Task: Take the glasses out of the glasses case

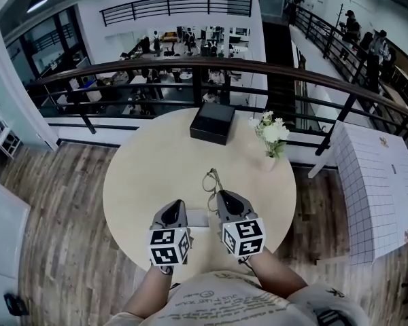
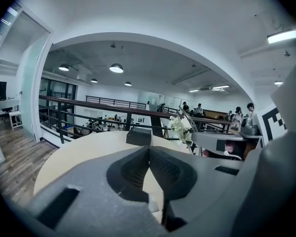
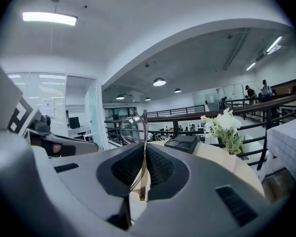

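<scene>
The glasses [image 1: 209, 180] are clamped in the right gripper [image 1: 221, 194], and their long axis is seen running away from the person, out from the jaw tips toward the far edge of the table [image 1: 139, 175]. In the right gripper view the frame [image 3: 132, 128] is pinched edge-on between the two ribbed dark pads of the right gripper [image 3: 144, 154]. One round lens is raised above the tips and turned a little to the left. The rim is drawn as a thin metal wire with a pale gold gleam, and the lens is clear. The glasses are held over the middle of the round, pale beige table, well apart from the glasses case [image 1: 212, 123]. The case is a flat, black, matte box set at the far rim, just before the dark railing [image 1: 190, 66]. In the right gripper view two shallow round hollows are shown in the top of the case [image 3: 182, 142]. The left gripper [image 1: 175, 204] is carried beside the right one, and its jaws are brought together at the tips with nothing seen between them [image 2: 149, 154]. White flowers [image 1: 272, 133] are stood to the right of the case. A small white piece [image 1: 197, 218] is glimpsed between the grippers, and its nature cannot be told.
</scene>
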Motion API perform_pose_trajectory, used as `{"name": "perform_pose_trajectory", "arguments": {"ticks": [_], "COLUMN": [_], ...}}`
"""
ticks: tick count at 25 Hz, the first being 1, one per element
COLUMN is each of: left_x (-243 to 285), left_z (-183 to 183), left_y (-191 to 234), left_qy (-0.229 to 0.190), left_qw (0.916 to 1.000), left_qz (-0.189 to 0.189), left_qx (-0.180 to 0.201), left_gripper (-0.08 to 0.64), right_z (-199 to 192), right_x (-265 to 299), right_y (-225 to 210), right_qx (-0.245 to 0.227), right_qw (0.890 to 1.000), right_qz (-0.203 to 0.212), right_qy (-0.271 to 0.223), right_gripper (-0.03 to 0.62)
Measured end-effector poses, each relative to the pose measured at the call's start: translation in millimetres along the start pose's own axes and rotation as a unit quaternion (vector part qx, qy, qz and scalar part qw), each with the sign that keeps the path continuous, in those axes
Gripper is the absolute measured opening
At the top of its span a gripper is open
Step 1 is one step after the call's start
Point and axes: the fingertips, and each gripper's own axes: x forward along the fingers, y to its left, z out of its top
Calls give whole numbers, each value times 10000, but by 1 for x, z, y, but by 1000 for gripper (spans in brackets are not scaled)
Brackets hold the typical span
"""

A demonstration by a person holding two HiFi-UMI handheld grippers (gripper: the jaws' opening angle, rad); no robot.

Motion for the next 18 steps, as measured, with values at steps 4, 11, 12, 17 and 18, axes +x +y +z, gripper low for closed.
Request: {"name": "perform_pose_trajectory", "arguments": {"ticks": [4, 11, 12, 17, 18], "left_x": [21, -5, -2, -1, -6], "left_z": [-8, 0, -5, -10, -10], "left_y": [-18, -6, -11, -16, -15], "left_qy": [30, 25, 4, -69, -81], "left_qw": [10000, 9998, 9998, 9999, 9999], "left_qz": [-43, -129, -123, -90, -84], "left_qx": [52, 142, 137, 126, 127], "left_gripper": [14, 14, 14, 14, 14], "right_z": [-8, 1, -5, -15, -15], "right_x": [0, -4, -6, -9, -13], "right_y": [-21, 9, 2, -3, 0], "right_qx": [55, 105, 92, 59, 57], "right_qw": [9999, 9998, 9998, 9998, 9998], "right_qz": [114, 158, 172, 203, 202], "right_qy": [-22, -34, -28, 8, 5], "right_gripper": [28, 28, 28, 28, 29]}}
